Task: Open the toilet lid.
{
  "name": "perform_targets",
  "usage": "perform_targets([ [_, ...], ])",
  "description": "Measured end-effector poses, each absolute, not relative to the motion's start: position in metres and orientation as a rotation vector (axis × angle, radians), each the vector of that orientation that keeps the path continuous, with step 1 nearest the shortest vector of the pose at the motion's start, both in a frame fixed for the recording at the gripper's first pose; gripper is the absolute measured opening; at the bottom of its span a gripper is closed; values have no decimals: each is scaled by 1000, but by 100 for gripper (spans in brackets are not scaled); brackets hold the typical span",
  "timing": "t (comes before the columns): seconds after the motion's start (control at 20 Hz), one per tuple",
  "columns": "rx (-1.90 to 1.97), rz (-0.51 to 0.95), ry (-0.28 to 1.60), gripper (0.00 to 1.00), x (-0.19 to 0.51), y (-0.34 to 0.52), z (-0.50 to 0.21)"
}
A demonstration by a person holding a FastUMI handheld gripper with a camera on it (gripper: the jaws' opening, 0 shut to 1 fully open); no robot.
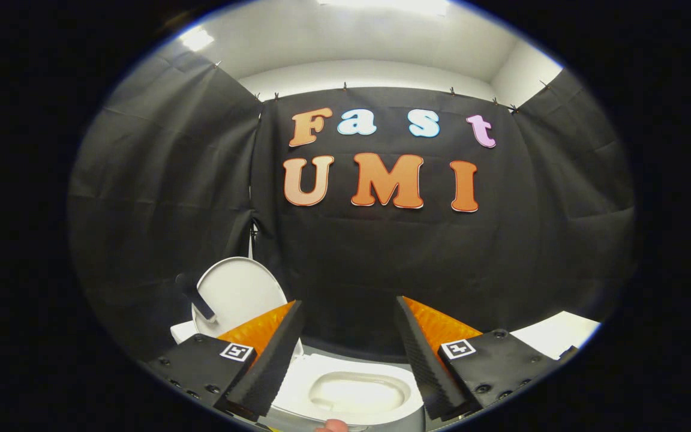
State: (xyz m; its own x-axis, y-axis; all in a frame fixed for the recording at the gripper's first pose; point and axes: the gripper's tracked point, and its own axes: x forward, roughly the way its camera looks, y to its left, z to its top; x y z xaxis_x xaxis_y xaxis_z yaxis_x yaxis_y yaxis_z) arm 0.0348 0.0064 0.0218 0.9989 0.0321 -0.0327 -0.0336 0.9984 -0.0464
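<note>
Tongs, i.e. our gripper (350, 354), sit wide apart w/ nothing between the fingers (270, 360); we see clear space from one ridged inner pad to the other, so they're spread open & holding nothing. Each finger base carries a small square black-and-white marker (237, 351) on top.

Below & between the fingers we look down on the toilet bowl (357, 393), white, w/ its oval opening showing just ahead of the fingertips. Toilet lid (239, 293) is already raised: it stands upright behind the left finger, leaning back twd the black cloth wall (381, 258), its pale round underside facing us. A dark handle-like piece (195, 297) sticks out on the lid's left edge; we can't tell what it's fixed to.

Lid & fingers are apart, no contact; left finger overlaps the lid's lower part in our view only.

Beyond the right finger a white flat surface (555, 333) shows, prob. a counter or ledge, can't tell which. At the near rim of the bowl, a bit of a person's fingertip (332, 425) pokes in
</note>
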Motion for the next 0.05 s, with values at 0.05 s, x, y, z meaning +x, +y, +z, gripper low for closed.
perform_targets([
  [0.05,-44,35,28,98,30,4,22],
])
